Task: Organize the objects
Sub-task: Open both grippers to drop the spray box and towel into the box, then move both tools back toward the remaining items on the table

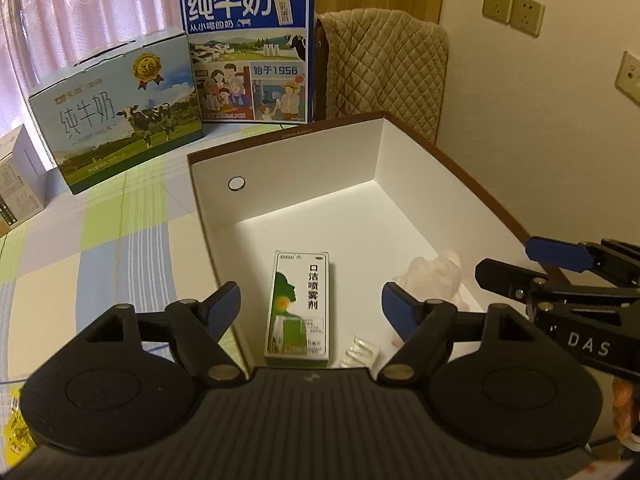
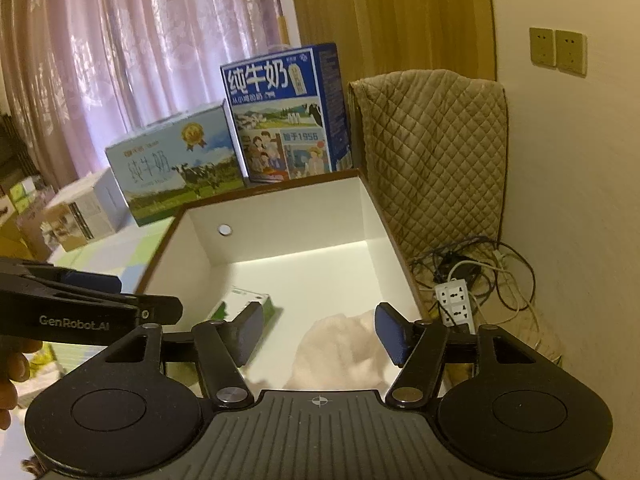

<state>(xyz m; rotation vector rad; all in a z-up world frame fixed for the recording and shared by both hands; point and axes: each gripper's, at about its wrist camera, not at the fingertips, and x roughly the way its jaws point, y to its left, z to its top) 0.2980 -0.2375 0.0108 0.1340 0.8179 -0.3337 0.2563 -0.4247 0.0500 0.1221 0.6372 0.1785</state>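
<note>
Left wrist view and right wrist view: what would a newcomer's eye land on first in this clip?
The big white open box with a brown rim fills the middle, holding a green-and-white spray carton lying flat and a pale pink cloth beside it. Behind it stand two milk cartons, a tall blue milk carton and a lower light-blue milk carton. Both the left tool and right tool hover open over the box's near edge.

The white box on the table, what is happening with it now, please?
A person holds a claw in each hand above the open white box. A green spray carton, a pale pink cloth and a small clear packet already lie inside. The left claw is open over the carton, and the right claw is open over the cloth. Neither grips anything. Two milk cases stand behind the box.
</note>
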